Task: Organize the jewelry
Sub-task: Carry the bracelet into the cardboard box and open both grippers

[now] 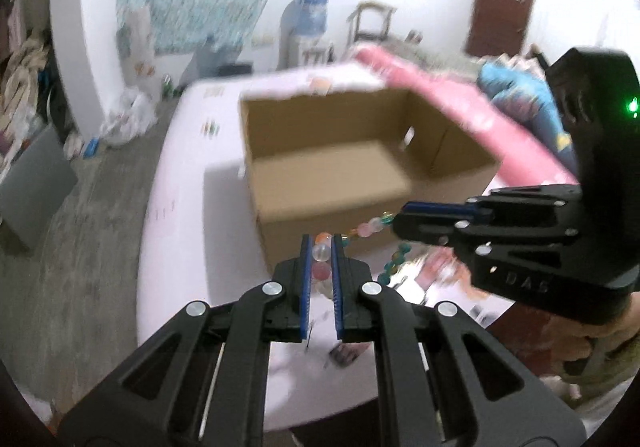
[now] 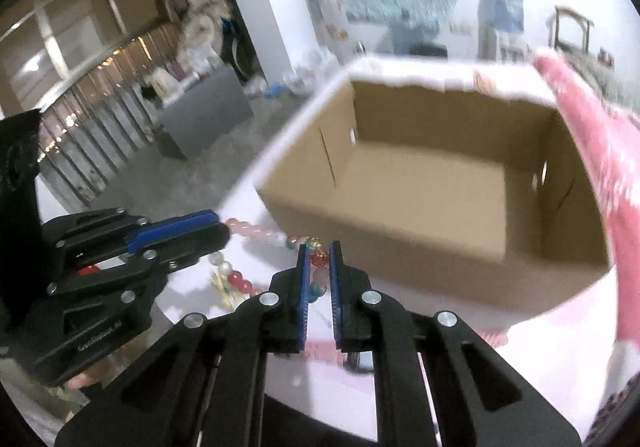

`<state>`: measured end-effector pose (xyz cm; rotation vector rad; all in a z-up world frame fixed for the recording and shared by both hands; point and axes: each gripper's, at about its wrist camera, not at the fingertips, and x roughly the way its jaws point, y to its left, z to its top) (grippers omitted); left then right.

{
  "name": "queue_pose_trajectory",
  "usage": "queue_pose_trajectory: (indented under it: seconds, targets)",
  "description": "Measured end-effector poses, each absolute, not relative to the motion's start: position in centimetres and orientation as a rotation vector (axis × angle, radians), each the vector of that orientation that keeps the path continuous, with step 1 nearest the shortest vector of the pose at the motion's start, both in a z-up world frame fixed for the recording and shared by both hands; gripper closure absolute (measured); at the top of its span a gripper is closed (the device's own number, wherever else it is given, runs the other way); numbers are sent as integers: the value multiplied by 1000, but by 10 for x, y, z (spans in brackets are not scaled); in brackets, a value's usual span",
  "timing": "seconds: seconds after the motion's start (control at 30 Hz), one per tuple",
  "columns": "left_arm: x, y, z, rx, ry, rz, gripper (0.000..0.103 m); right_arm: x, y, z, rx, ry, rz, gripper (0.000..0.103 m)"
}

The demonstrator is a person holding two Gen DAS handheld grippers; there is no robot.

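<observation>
A string of coloured glass beads (image 1: 370, 227) hangs stretched between both grippers, just in front of an open, empty cardboard box (image 1: 332, 175). My left gripper (image 1: 322, 243) is shut on one end of the bead string, with clear and pink beads between its blue pads. My right gripper (image 2: 318, 251) is shut on the other end, with a red bead (image 2: 319, 258) between its pads. In the right wrist view the bead string (image 2: 256, 232) runs left to the left gripper (image 2: 222, 231), in front of the box (image 2: 420, 203). The right gripper also shows in the left wrist view (image 1: 400, 219).
The box stands on a white table (image 1: 180, 207) with small cards and packets (image 1: 344, 355) lying near its front. A pink roll (image 1: 480, 119) lies right of the box. Clutter, a grey panel (image 2: 204, 111) and a water dispenser (image 1: 306, 23) stand on the floor beyond.
</observation>
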<state>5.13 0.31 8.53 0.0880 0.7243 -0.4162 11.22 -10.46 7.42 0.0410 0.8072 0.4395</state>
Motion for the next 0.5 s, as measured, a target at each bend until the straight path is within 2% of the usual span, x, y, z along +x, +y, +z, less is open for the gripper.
queue_pose_trajectory:
  seconds: [0.13, 0.23, 0.5]
  targets:
    - [81, -9, 123, 103, 647, -466, 95, 144, -118, 111, 45, 749, 450, 93]
    - [132, -18, 122, 123, 682, -463, 95, 193, -132, 116, 75, 803, 449, 93]
    - [268, -34, 61, 173, 957, -401, 95, 327, -144, 51, 181, 1122, 462, 93]
